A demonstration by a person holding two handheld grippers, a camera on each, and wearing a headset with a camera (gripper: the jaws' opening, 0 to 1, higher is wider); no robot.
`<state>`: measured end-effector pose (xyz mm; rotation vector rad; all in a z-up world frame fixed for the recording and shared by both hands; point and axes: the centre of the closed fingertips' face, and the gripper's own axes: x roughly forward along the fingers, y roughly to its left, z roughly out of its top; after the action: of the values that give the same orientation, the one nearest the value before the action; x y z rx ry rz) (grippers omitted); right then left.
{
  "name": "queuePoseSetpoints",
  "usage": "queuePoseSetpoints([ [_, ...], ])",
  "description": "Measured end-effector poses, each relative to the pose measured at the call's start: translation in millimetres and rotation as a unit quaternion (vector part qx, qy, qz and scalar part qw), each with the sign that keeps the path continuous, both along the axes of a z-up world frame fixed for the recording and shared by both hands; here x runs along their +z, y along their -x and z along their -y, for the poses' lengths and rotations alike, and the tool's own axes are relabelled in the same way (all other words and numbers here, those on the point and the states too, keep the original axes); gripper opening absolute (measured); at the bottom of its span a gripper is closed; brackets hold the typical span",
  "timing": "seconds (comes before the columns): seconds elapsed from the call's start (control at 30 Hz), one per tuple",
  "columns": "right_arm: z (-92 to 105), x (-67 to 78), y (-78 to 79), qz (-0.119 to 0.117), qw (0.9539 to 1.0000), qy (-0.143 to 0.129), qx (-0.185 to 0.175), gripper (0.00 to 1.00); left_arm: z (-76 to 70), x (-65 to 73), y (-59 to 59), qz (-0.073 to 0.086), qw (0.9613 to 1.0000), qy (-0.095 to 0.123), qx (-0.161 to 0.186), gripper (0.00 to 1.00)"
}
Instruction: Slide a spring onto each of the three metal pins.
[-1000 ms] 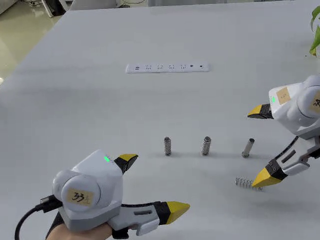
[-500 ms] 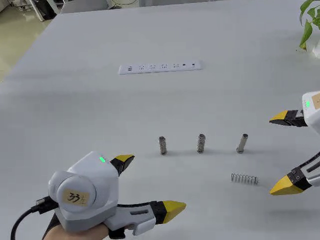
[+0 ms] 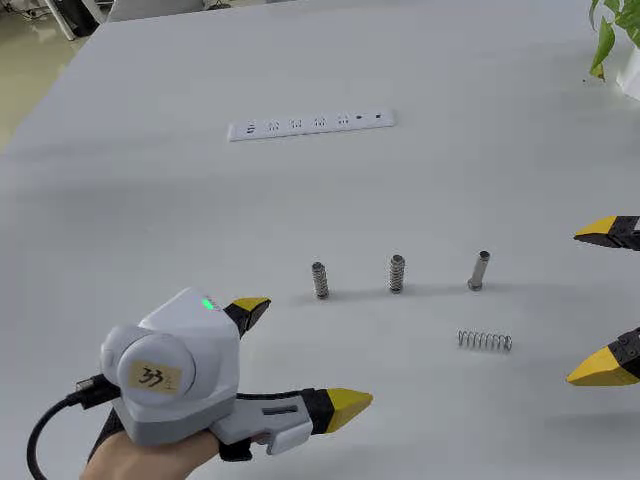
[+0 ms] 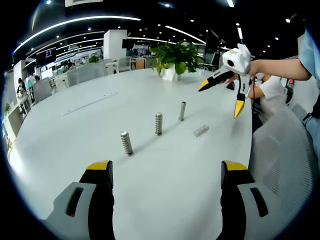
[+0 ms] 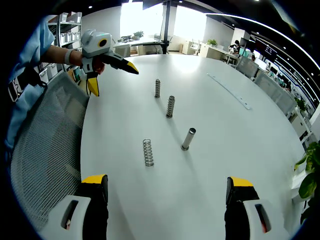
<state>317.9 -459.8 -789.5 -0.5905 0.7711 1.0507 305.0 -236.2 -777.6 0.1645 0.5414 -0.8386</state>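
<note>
Standing in a row near the middle of the white table [image 3: 150, 200], the left pin [image 3: 320, 280] and the middle pin [image 3: 397, 273] are each sleeved in coils along the shaft, while the right pin [image 3: 478, 271] is bare metal. The loose spring [image 3: 485, 341] lies flat on the table just in front of the bare pin, apart from it and touching neither gripper. A power strip [image 3: 312, 124] lies well beyond the row.

The head view shows the row side on and cuts the right gripper [image 3: 603, 298] at the frame edge, so only its two yellow tips are seen. The left gripper view shows that gripper whole, held in the air past the loose spring by a hand [image 4: 256, 67], tips angled downwards. The right gripper view looks down the row from the bare pin's end, the loose spring lying lengthwise beside that pin, and takes in a mesh chair [image 5: 45, 150] at the table's edge. A plant [image 4: 175, 55] stands at the table's far side in the left gripper view.

The left gripper [image 3: 303, 355] is held low at the near edge of the table, well short of the pins, its tips pointing towards the row. Its jaws are spread wide with nothing between them. The right gripper's jaws are likewise spread wide and hold nothing.
</note>
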Motion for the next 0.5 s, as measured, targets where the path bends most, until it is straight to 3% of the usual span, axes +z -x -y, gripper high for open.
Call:
queuePoseSetpoints([
  [0.3,0.5,-4.3,11.5,-0.001,1.0000,-0.004,-0.005,0.98,24.8,-1.9,3.1,-0.005,0.9985,-0.010,-0.053,0.87],
  [0.5,-0.4,-3.0,16.6,0.000,0.9999,-0.012,-0.011,0.98,48.3,-4.6,5.6,-0.003,0.9940,-0.020,-0.107,0.86],
])
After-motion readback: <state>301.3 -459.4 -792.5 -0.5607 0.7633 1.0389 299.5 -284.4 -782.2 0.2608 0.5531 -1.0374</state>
